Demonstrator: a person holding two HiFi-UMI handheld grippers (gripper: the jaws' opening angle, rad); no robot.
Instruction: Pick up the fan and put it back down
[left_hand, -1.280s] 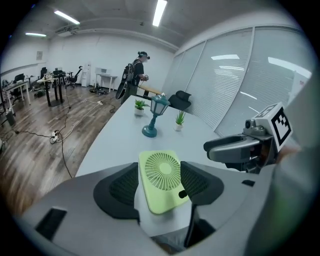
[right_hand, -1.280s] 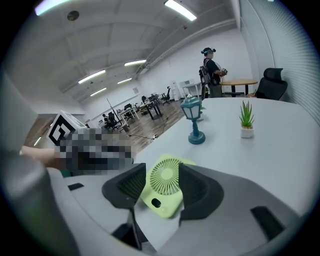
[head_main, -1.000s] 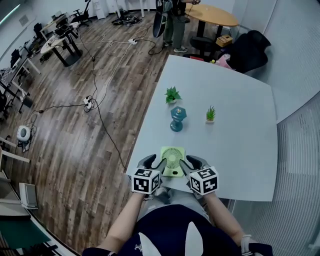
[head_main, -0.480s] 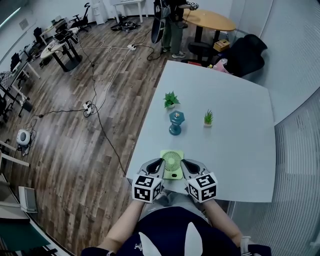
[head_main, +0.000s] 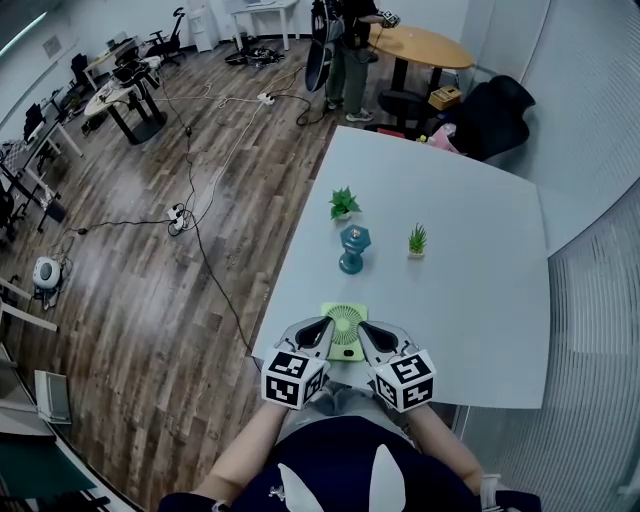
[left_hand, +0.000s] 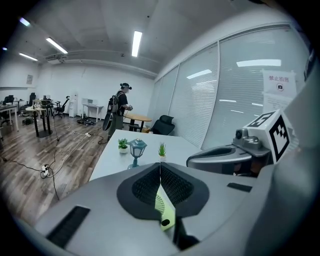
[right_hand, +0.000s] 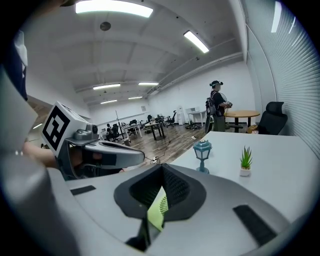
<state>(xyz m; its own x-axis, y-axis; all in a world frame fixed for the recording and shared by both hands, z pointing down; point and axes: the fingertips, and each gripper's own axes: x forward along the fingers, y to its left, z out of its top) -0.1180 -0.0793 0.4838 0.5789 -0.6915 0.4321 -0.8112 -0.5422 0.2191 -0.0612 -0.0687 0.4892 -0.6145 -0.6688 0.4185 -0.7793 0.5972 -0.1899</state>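
A small light-green fan (head_main: 343, 330) stands upright at the near edge of the white table (head_main: 470, 260). My left gripper (head_main: 320, 334) is shut on the fan's left edge and my right gripper (head_main: 366, 334) on its right edge. In the left gripper view, a green strip of the fan (left_hand: 163, 206) shows between the dark pads (left_hand: 145, 186), which meet at the left gripper's (left_hand: 160, 172) tips. In the right gripper view, the right gripper (right_hand: 162, 176) pinches the fan (right_hand: 157, 210) the same way. Whether the fan's base touches the table is hidden.
Farther back on the table stand a teal lantern (head_main: 352, 246) and two small potted plants (head_main: 343, 204) (head_main: 417, 240). Beyond the far edge are a black chair (head_main: 492, 103), a round wooden table (head_main: 420, 44) and a standing person (head_main: 350, 50). Cables (head_main: 195, 215) lie on the wooden floor.
Both grippers stood open beside the fan a second ago. Their jaws have since closed onto its left and right edges, and the marker cubes have drawn slightly closer together.
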